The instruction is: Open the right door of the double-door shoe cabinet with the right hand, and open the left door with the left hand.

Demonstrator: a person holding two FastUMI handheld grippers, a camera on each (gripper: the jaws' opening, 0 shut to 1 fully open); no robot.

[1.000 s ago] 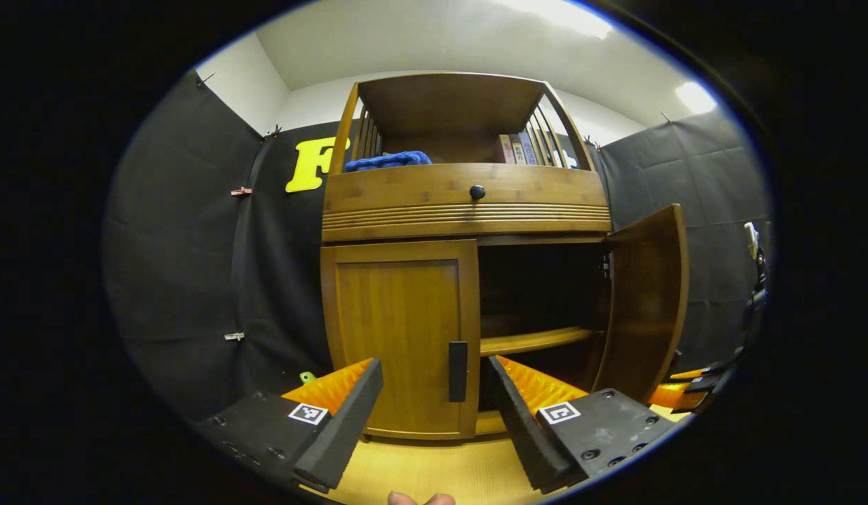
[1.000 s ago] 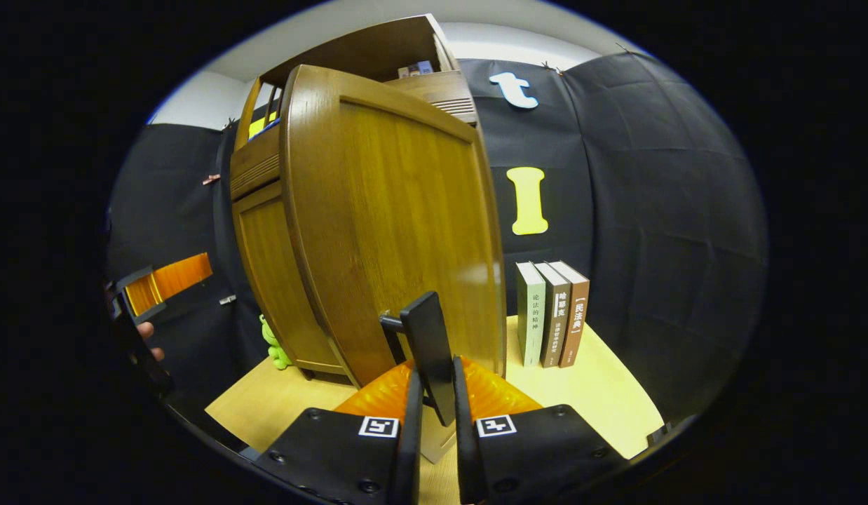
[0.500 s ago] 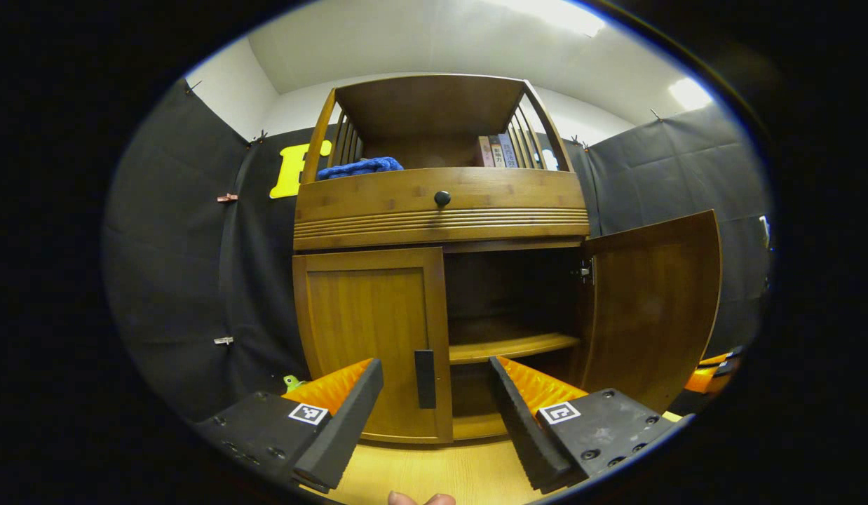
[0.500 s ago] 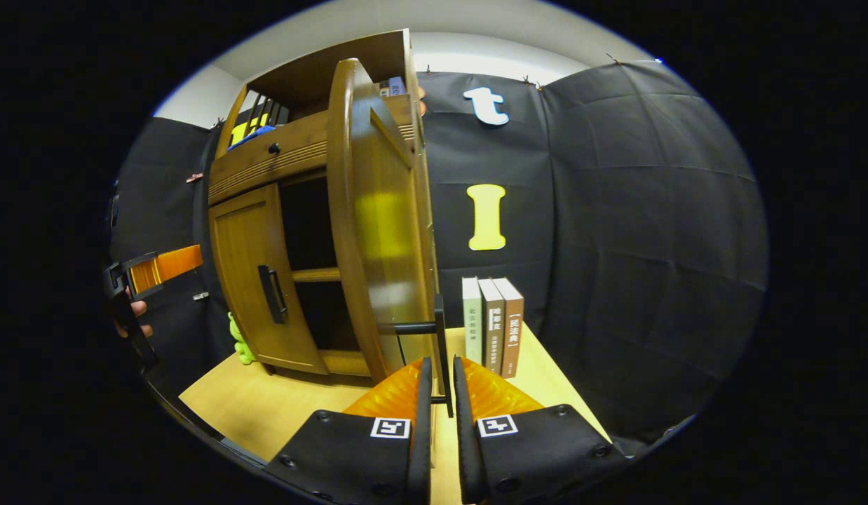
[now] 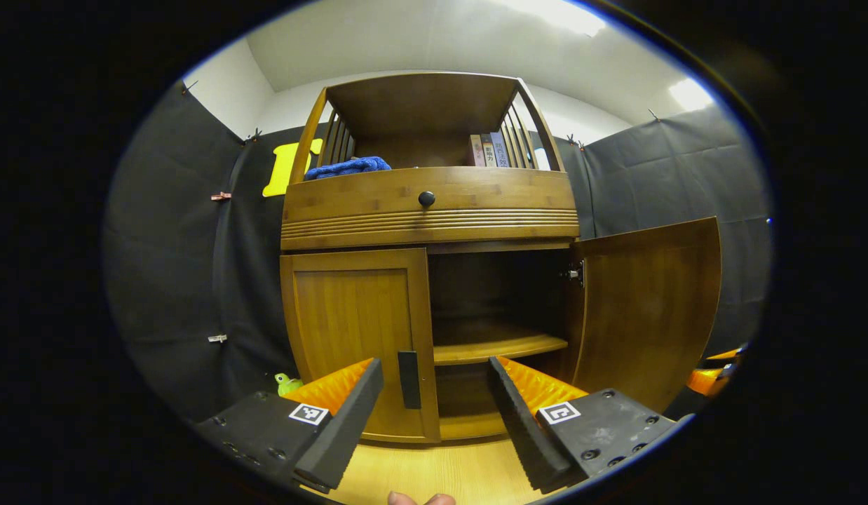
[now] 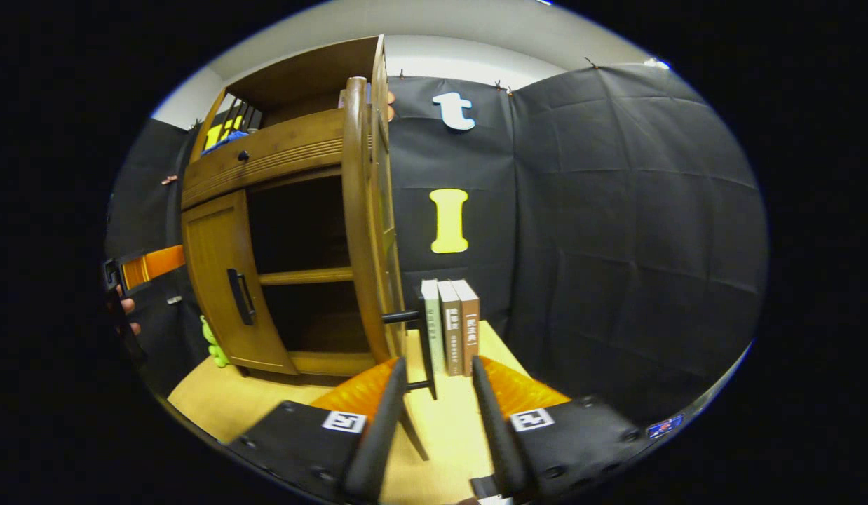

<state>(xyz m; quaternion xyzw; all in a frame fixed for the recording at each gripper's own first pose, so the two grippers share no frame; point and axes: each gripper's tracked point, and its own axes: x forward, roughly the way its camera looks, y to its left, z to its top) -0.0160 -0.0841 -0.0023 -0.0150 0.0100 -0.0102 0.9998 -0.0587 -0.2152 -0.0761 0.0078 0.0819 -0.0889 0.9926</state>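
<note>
The wooden shoe cabinet (image 5: 427, 210) stands straight ahead in the left gripper view. Its left door (image 5: 353, 344) is closed, with a black handle (image 5: 409, 369) at its right edge. The right door (image 5: 648, 308) is swung wide open, baring the inner shelf (image 5: 497, 347). My left gripper (image 5: 435, 366) is open, a short way in front of the left door's handle, touching nothing. In the right gripper view the right door (image 6: 364, 210) is seen edge-on. Its black handle (image 6: 427, 337) stands between the spread fingers of my open right gripper (image 6: 439, 365), which do not press on it.
Three books (image 6: 451, 326) stand on the light wooden table (image 6: 448, 428) just behind the open door. A green toy (image 5: 288, 384) lies left of the cabinet. A blue cloth (image 5: 346, 167) and books (image 5: 486, 149) sit on the top shelf above a drawer knob (image 5: 426, 198).
My right gripper has opened and let go of the right door's handle after swinging that door wide. The left door's handle has drifted left in the left gripper view.
</note>
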